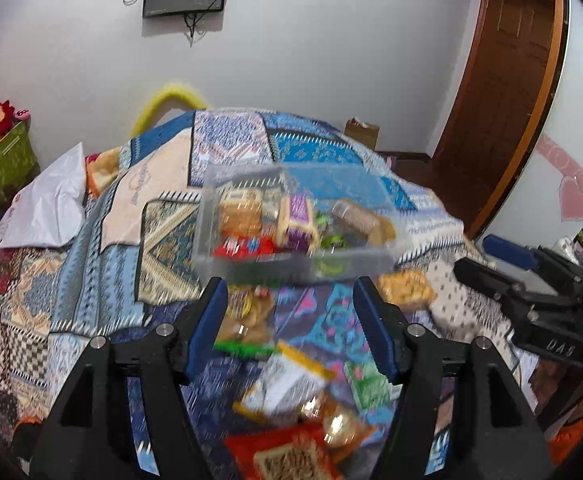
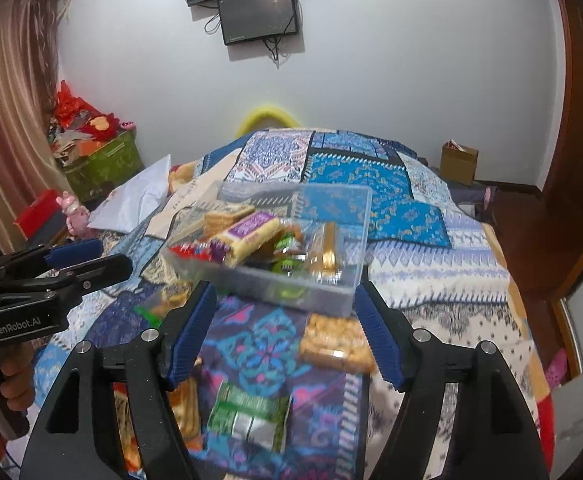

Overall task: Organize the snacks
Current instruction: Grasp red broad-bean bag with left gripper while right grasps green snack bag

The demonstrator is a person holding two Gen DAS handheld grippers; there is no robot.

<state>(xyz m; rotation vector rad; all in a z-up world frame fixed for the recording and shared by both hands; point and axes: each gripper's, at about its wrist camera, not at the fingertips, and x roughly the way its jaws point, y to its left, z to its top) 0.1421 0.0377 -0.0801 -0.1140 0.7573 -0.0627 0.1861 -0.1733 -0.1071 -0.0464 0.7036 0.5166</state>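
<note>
Nearest the clear plastic bin [image 2: 267,248], on the bed's patchwork quilt [image 2: 431,264], lie loose snacks. A crinkled green-and-silver foil packet [image 2: 251,416] sits flat well in front of the bin. A clear pack of golden biscuits [image 2: 337,342] lies just before the bin's near right corner. To the near left of the bin, glossy wrappers pile together: a white-and-yellow packet [image 1: 283,380] and a red packet [image 1: 287,456], both blurred, so their print cannot be read.

The left gripper [image 1: 289,332] hovers over that pile, pointing downward toward the bin, its ribbed blue pads apart with nothing between them. The right gripper [image 2: 285,334] hangs just right of it, angled down in the same way, jaws likewise spread and empty. A hand [image 2: 15,384] grips the left tool's black handle.

The bin itself is rectangular, thin-walled and see-through, resting on the quilt. It holds a purple-and-yellow packet [image 2: 247,234], a red packet [image 2: 189,250], something green and what may be a clear tray of golden bars [image 2: 327,248].

Beyond the bin, a white pillow [image 2: 139,200] lies to its far left.
</note>
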